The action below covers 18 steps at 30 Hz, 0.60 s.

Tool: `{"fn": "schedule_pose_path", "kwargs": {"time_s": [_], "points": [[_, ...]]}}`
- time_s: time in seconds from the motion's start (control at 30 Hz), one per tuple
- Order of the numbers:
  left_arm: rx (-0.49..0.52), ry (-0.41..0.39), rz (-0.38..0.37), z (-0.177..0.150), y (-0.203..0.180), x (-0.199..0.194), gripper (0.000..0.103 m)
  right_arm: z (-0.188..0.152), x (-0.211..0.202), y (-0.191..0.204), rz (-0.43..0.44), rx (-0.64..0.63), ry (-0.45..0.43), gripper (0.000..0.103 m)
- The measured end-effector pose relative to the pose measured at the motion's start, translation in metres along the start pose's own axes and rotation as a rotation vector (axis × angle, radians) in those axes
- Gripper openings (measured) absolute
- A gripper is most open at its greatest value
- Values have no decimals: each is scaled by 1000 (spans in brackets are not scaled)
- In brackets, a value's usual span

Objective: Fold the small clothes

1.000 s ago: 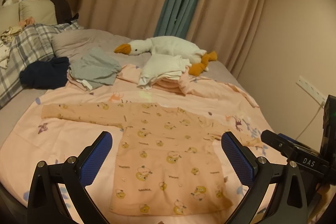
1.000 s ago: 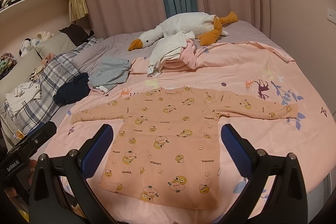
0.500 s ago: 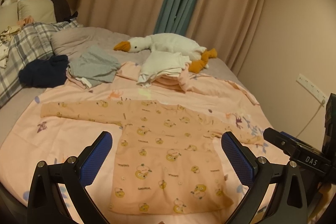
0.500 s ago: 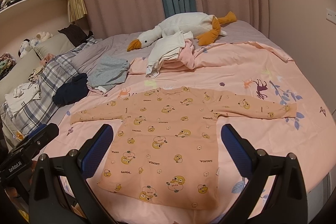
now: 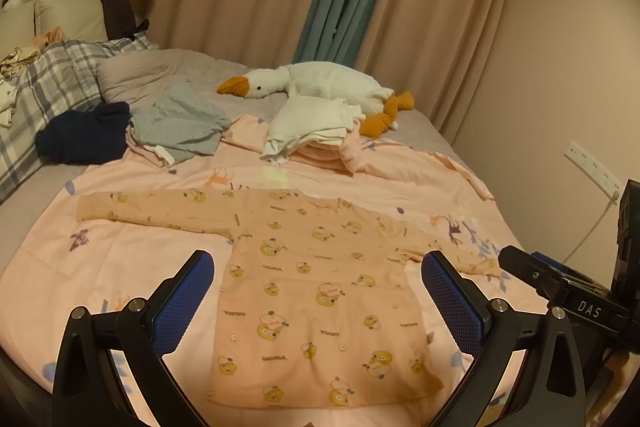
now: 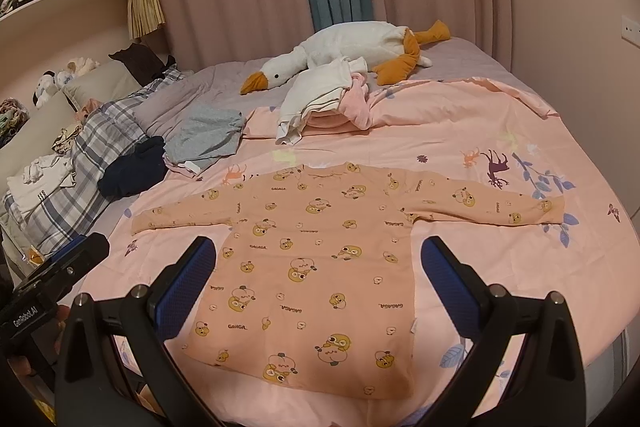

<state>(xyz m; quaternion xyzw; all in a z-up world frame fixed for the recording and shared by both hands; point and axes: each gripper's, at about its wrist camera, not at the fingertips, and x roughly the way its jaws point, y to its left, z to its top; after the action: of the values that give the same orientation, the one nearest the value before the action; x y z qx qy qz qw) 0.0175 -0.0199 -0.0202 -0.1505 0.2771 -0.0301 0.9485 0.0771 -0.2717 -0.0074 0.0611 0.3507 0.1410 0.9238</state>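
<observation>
A small peach long-sleeved shirt [image 5: 316, 291] [image 6: 320, 259] with a yellow duck print lies spread flat on the pink sheet [image 5: 120, 267] [image 6: 480, 267], both sleeves stretched out sideways. My left gripper [image 5: 318, 303] hovers open above the shirt's lower body, nothing between its blue pads. My right gripper [image 6: 318, 287] is open too, above the shirt's hem end, holding nothing. Each gripper's black body shows at the edge of the other's view: the right one as the right gripper's body [image 5: 568, 291], the left one as the left gripper's body [image 6: 52, 279].
Behind the shirt sits a stack of folded white and pink clothes [image 5: 316, 131] [image 6: 324, 99]. A plush goose [image 5: 320, 83] [image 6: 360, 51] lies further back. Grey clothes [image 5: 180, 123] [image 6: 208, 135], a dark navy garment [image 5: 84, 135] [image 6: 132, 167] and a plaid blanket [image 5: 48, 91] occupy the left.
Both views have shifted slightly; the shirt sits a little lower and closer in the left wrist view. The shirt lies as before and both grippers stay open.
</observation>
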Motion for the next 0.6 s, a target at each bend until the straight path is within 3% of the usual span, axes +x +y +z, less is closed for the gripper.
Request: {"fn": "schedule_pose_path", "kwargs": {"time_s": [0.6], "points": [[-1, 0, 8, 0, 0, 0, 103, -2, 0, 0, -11, -2, -6, 103]]}}
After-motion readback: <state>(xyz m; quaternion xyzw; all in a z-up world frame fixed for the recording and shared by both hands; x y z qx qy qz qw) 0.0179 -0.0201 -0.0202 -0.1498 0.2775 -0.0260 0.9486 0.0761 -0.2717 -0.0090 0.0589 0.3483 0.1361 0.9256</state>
